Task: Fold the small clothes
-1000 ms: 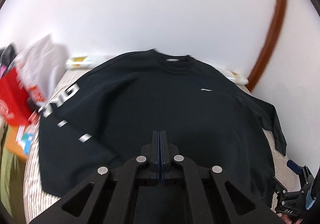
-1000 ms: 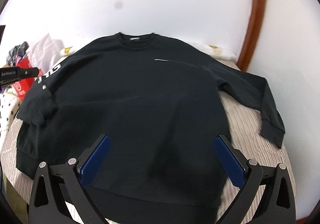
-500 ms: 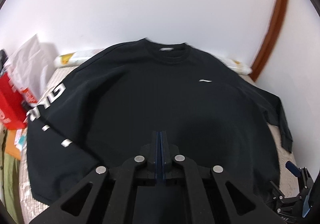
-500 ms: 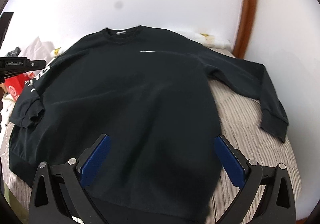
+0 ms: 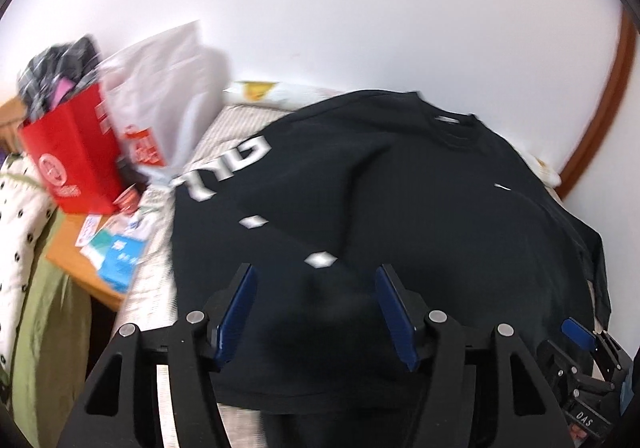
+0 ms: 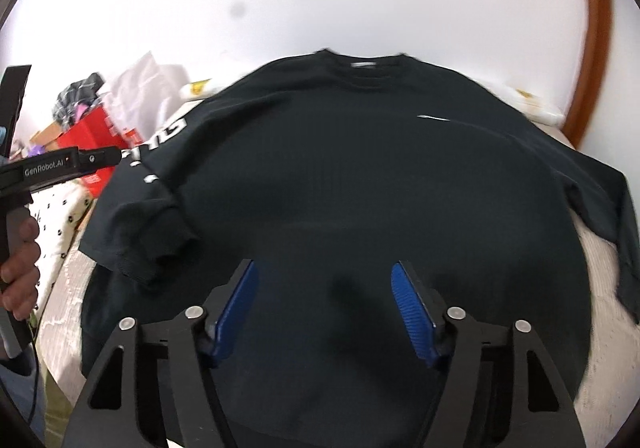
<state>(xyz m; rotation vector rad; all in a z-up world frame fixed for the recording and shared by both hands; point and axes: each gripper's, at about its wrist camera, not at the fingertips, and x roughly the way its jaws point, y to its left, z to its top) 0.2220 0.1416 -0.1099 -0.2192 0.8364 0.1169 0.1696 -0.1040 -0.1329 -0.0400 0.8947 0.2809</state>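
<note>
A black sweatshirt (image 5: 420,215) (image 6: 360,187) lies flat on the bed, collar toward the wall. Its left sleeve (image 6: 152,232), printed with white letters, is bent inward with the cuff lying on the body; the other sleeve (image 6: 616,224) stretches out to the right. My left gripper (image 5: 316,288) hovers over the lower left of the shirt, its jaws opening and no cloth pinched between the blue pads. My right gripper (image 6: 324,288) hangs over the hem area, its jaws closing, pads apart and gripping nothing.
A striped bed cover (image 5: 216,135) lies under the shirt. Left of the bed stand a red paper bag (image 5: 76,159), a white plastic bag (image 5: 160,87) and a wooden stand with packets (image 5: 100,248). White wall behind; brown trim (image 5: 600,107) on the right.
The left jaws have gone from shut to apart. The right jaws have narrowed. Both views have swung left, so the shirt sits further right in them.
</note>
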